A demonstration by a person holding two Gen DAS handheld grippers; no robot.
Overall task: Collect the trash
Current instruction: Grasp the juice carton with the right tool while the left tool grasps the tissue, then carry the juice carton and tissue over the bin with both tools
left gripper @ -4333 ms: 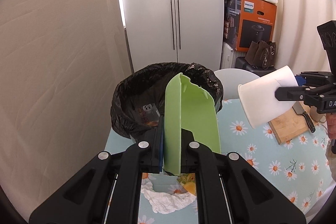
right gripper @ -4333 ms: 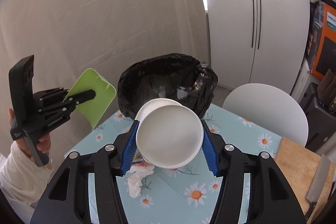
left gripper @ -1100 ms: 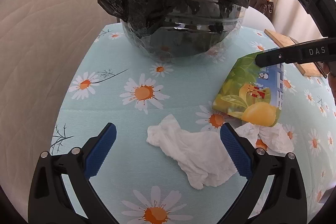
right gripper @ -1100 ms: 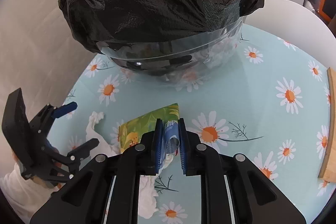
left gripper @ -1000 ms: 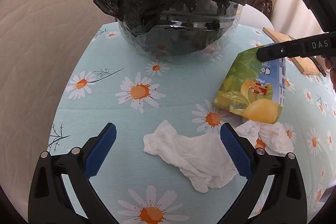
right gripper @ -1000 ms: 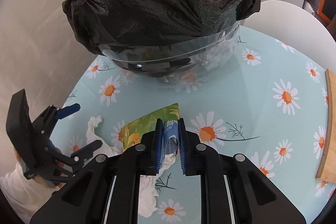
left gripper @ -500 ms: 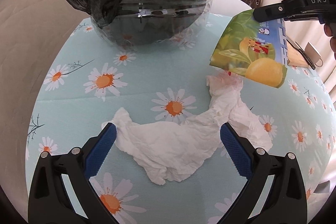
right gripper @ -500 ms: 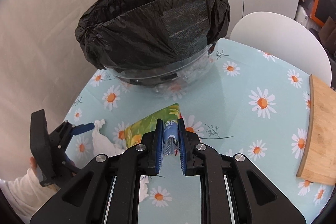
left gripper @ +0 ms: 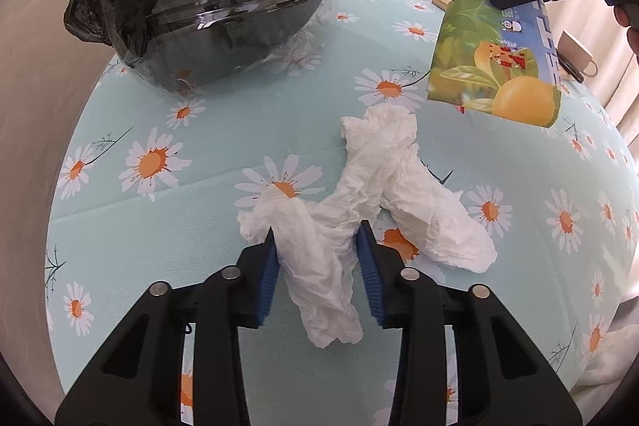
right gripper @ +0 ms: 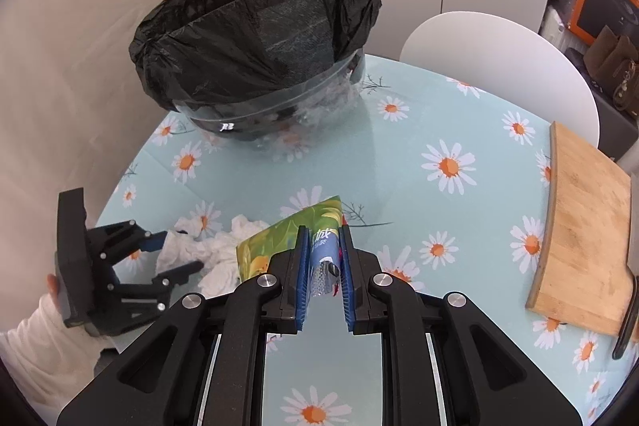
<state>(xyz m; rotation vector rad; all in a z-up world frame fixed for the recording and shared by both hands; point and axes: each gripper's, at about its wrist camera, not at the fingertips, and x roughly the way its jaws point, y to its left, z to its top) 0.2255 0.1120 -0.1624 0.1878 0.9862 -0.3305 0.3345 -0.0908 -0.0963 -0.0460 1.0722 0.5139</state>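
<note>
Left gripper (left gripper: 316,240) now closed in on tissue (left gripper: 371,194) – partly open, right gripper (right gripper: 322,232) clamps juice carton (left gripper: 495,60) aloft

On the table (left gripper: 131,238) the bin (right gripper: 259,66) stands at the far left side, with a chair (right gripper: 499,66) behind the table to its right. A crumpled tissue (left gripper: 371,194) lies on the near part of the table, its near end between the fingers of the left gripper (left gripper: 317,246). Right of the tissue and above the table hangs a carton (left gripper: 495,58), held at its top end in the right gripper (right gripper: 323,250). A cutting board (right gripper: 583,246) lies at the table's right edge (well apart from the tissue).
</note>
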